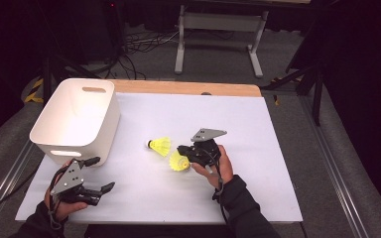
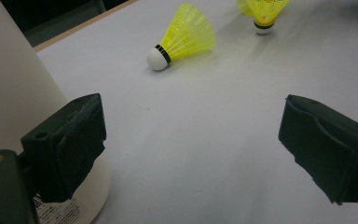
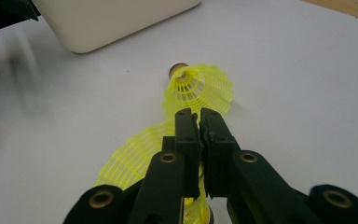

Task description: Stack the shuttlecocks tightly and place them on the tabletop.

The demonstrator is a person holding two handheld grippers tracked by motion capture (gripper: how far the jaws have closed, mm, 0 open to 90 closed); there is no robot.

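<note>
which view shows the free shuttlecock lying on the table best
The left gripper view: the free shuttlecock lies on its side in plain sight, white cork, black band and yellow skirt all clear. The high view shows it small beside the bin. The right gripper view looks into its open skirt, partly behind the tongs.

two yellow shuttlecocks lie near mid-table.

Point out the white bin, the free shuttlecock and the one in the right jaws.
white bin (image 1: pixel 95 89): high view, handle slot.
free shuttlecock (image 2: pixel 157 58): left gripper view, white cork.
held shuttlecock (image 1: pixel 178 162): high view, yellow skirt.
</note>
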